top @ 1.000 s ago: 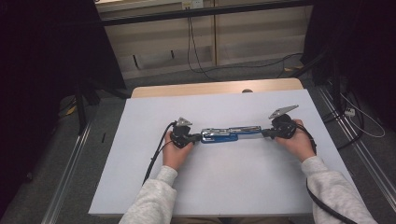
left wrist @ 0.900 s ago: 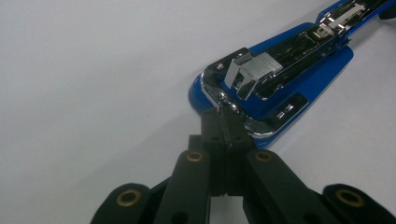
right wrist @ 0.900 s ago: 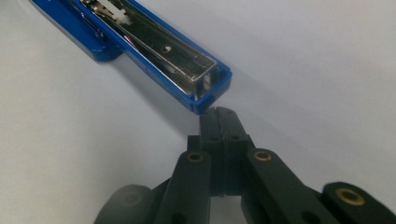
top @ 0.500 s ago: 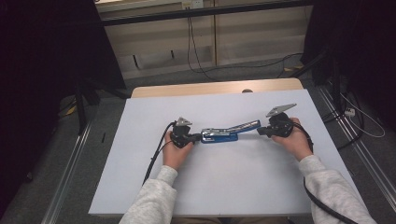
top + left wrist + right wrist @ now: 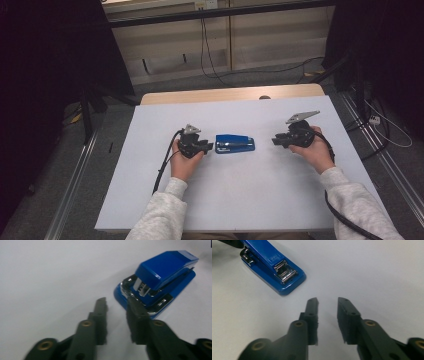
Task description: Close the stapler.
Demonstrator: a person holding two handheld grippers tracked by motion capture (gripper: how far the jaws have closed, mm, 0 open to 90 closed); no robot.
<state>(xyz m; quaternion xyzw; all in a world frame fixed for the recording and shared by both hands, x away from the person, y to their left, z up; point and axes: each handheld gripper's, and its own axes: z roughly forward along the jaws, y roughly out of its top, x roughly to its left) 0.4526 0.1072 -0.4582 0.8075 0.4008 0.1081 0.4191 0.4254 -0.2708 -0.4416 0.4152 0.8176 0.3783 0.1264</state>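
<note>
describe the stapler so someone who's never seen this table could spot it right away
On the white table, look near the middle, between the person's two hands. The stapler lies there flat and closed, clear of both black grippers. It is the lone bright blue thing, with chrome metal at its mouth.

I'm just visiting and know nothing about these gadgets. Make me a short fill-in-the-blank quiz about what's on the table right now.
1. The thing lying between the two grippers is a stapler coloured ____.
2. The stapler lies on a table with a ____ top.
3. The left gripper has its jaws ____, with nothing between them.
4. The gripper farther from the stapler is the ____ one.

Missing words: blue; white; open; right
</note>
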